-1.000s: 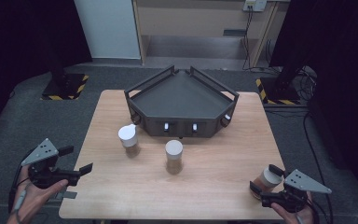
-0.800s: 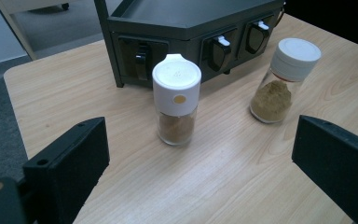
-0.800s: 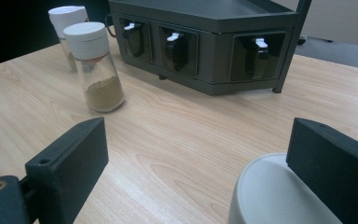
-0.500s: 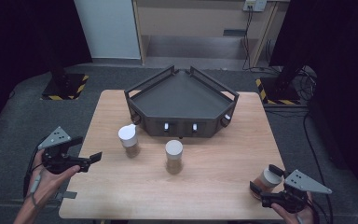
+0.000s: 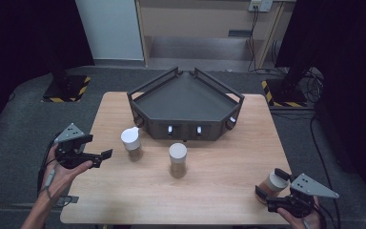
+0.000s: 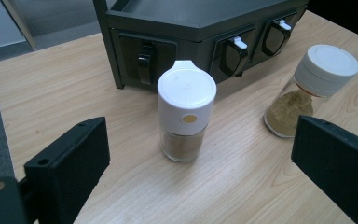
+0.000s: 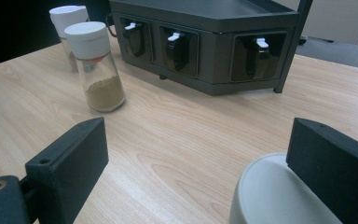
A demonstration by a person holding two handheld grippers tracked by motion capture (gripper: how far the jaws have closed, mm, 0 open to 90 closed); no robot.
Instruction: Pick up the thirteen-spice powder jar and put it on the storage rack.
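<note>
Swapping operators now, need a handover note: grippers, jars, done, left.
Left gripper: open, off the table's left edge, aimed at the flip-cap white-lidded glass spice jar; nothing held.
Right gripper: open, jaws beside the pale-lidded jar at the table's near right corner; not gripped.
Round-lidded glass jar of tan powder: mid-table, upright.
Dark grey wedge-shaped rack: top tray bare.
Done: nothing placed. Left: probably moving all three jars.

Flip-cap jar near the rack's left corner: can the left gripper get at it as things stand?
Probably yes. The left gripper is open and points at the flip-cap jar, which stands centred between its fingers with bare table in front. The rack sits behind and the second jar well to the side.
</note>
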